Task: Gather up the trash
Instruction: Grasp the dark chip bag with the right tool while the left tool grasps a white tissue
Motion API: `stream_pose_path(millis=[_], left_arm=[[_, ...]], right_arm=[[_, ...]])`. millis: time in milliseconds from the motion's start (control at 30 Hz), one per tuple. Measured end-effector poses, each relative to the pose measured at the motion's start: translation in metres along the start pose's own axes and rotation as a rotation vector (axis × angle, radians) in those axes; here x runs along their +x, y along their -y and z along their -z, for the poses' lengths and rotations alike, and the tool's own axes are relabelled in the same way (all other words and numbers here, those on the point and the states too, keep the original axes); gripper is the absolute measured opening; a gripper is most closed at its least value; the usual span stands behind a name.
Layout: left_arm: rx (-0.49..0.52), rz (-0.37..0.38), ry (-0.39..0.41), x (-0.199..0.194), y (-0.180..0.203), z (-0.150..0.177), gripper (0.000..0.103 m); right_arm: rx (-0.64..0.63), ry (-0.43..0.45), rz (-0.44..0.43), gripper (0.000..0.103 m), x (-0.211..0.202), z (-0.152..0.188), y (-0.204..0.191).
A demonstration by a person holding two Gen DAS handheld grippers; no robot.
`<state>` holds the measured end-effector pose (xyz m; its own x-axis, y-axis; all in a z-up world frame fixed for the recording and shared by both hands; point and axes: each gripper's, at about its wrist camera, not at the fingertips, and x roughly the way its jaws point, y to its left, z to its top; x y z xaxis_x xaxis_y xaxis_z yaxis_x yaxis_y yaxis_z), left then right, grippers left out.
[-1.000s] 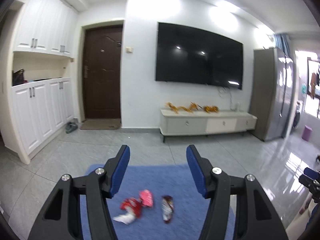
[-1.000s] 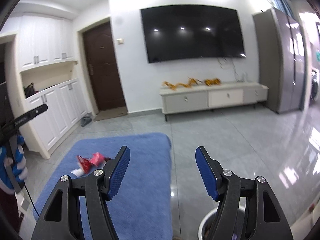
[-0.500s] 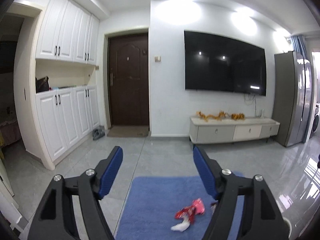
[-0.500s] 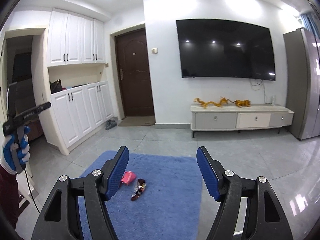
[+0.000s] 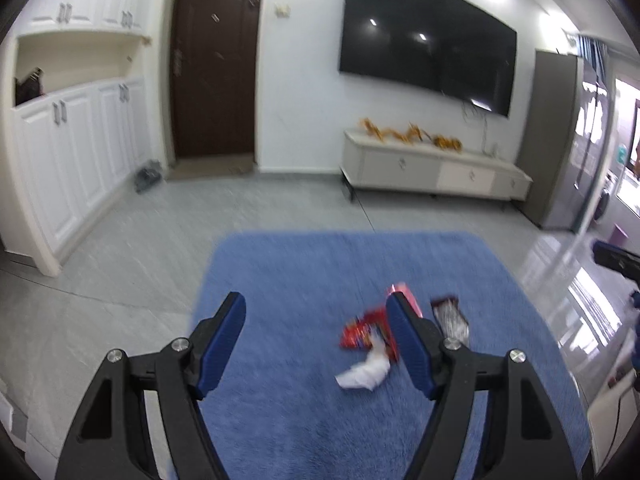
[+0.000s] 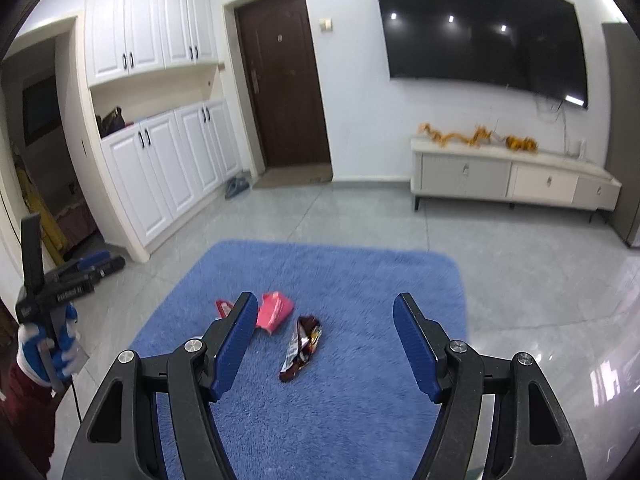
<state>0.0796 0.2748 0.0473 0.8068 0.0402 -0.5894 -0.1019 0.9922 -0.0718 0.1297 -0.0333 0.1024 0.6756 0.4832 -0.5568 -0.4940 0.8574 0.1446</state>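
Three wrappers lie on a blue rug point(image 5: 304, 272) point(image 6: 360, 400). A red wrapper with a white end point(image 5: 366, 344), a pink wrapper point(image 5: 404, 292) point(image 6: 274, 312) and a dark brown wrapper point(image 5: 450, 316) point(image 6: 302, 344) lie close together. In the right wrist view the red wrapper point(image 6: 223, 307) shows partly behind my left finger. My left gripper point(image 5: 316, 332) is open and empty above the rug, left of the wrappers. My right gripper point(image 6: 324, 340) is open and empty above the rug, with the brown wrapper between its fingers in view. The left gripper shows in the right wrist view point(image 6: 96, 266).
A grey tiled floor point(image 6: 520, 248) surrounds the rug. A low white TV cabinet point(image 6: 512, 178) stands against the far wall under a television point(image 6: 480, 32). White cupboards point(image 6: 172, 160) line the left side beside a dark door point(image 6: 280, 80). A grey refrigerator point(image 5: 560, 140) stands at the right.
Both cameras have tilted down toward the rug. The wrappers now sit higher and larger in both views. Both grippers stay open.
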Motion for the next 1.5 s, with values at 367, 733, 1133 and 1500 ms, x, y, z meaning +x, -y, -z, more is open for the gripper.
stream_pose_path(millis=[367,733,1133,1500], left_arm=[[0.003,0.123,-0.173,0.092,0.012,0.045,0.070],[-0.036,0.185,-0.230,0.129,0.017,0.063,0.063],[0.042,0.211,-0.233,0.134,0.040,0.073,0.036],[-0.002,0.220,-0.222,0.101,0.040,0.089,0.018]], right_arm=[[0.034,-0.223,-0.033,0.069,0.129,0.034,0.001],[0.040,-0.344,-0.052,0.069,0.209,0.062,-0.012],[0.085,-0.334,-0.030,0.037,0.216,0.080,0.004],[0.160,-0.304,0.061,0.029,0.163,0.104,0.042]])
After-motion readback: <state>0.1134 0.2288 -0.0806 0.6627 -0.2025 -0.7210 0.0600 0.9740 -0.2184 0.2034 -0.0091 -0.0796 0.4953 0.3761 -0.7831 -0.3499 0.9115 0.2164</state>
